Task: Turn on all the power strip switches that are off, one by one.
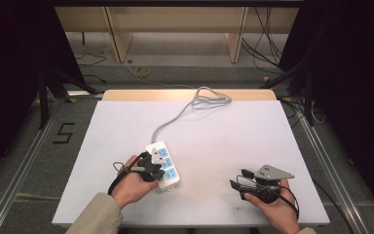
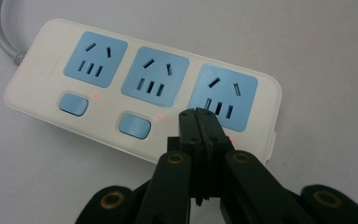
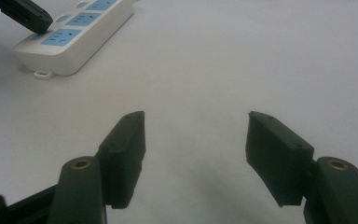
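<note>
A white power strip (image 1: 164, 165) with three blue sockets lies left of the table's middle, and its grey cable (image 1: 185, 111) runs to the far edge. My left gripper (image 1: 158, 169) is shut, its tips (image 2: 198, 117) resting on the strip beside the end socket (image 2: 223, 95), where they cover the spot for a third switch. Two blue switches (image 2: 73, 103) show, each with a small red light beside it. My right gripper (image 1: 238, 179) stands open above the bare table at front right, with nothing between its fingers (image 3: 123, 144). From the right gripper view the strip (image 3: 74, 35) lies far left.
The white table top (image 1: 224, 131) has a wooden strip along its far edge. The cable coils in a loop (image 1: 212, 97) at the back. On the floor are wires, metal rails and a black "5" mark (image 1: 63, 132) at left.
</note>
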{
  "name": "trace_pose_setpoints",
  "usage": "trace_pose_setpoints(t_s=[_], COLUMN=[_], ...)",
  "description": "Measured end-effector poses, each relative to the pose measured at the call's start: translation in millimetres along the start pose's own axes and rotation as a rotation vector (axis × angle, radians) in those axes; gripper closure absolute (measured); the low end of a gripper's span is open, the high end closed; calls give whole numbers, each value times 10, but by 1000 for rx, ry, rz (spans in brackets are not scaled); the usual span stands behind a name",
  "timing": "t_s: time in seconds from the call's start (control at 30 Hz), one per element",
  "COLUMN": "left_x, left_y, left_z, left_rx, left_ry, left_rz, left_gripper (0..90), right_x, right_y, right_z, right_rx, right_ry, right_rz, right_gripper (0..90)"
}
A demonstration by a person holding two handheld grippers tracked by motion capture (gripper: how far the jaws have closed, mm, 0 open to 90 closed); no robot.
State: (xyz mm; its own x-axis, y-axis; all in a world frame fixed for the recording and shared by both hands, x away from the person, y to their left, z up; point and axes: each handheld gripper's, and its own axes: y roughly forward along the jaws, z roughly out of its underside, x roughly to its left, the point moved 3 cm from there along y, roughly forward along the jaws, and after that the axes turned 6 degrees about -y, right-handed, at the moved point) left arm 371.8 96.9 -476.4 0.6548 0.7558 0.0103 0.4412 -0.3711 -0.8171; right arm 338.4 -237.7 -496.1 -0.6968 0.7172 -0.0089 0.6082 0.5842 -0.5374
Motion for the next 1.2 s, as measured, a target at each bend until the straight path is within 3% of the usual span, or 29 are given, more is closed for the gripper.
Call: trace_pose_setpoints(t_s=[0.1,0.43,0.73,0.93,1.2], left_x=[0,45,53,68,120], left_y=[0,-4,-11,-55,-128], left_z=[7,18,16,-12,-31], left_rx=[-6,-25,-38,-80,-142], left_ry=[5,-35,-12,-19,-45], left_rz=[1,39,38,35,30], left_gripper=[899,898,895,892,803], right_x=[-1,-8,-11,-10,-11], right_y=[0,-1,-5,-3,-6], right_z=[1,-1,-1,-2,-2], right_rx=[1,-1,-3,-3,-5], right_ry=[-1,0,0,-1,-1], right_rz=[0,-2,-1,-3,-2], right_gripper=[386,386,386,386,386])
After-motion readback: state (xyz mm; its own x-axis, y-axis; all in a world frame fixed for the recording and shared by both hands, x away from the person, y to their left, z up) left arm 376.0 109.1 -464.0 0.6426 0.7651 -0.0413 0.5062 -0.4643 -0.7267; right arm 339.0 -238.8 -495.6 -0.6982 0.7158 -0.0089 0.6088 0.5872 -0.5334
